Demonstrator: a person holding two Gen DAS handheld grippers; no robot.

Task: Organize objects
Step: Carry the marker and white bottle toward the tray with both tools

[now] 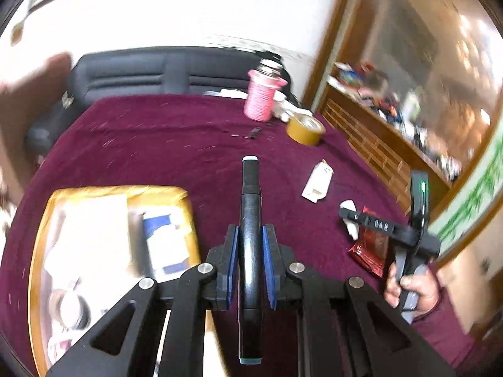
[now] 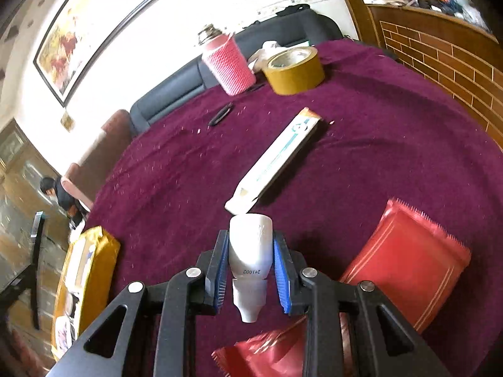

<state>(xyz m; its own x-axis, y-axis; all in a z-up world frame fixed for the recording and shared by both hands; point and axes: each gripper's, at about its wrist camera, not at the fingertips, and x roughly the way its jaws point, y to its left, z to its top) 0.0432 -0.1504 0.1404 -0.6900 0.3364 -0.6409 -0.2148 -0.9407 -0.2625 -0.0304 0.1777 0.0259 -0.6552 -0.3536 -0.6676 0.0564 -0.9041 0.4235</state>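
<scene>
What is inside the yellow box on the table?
The yellow box holds white papers, a blue-and-white package and a tape roll. The left gripper covers its near corner, and lower layers are hidden.

white tube [image 2: 250,251]: showing the printed number 241002, seen upside down, near its neck.
right gripper [image 1: 380,225]: showing raised digits on its black bar, reading roughly 048; not fully sharp.
</scene>
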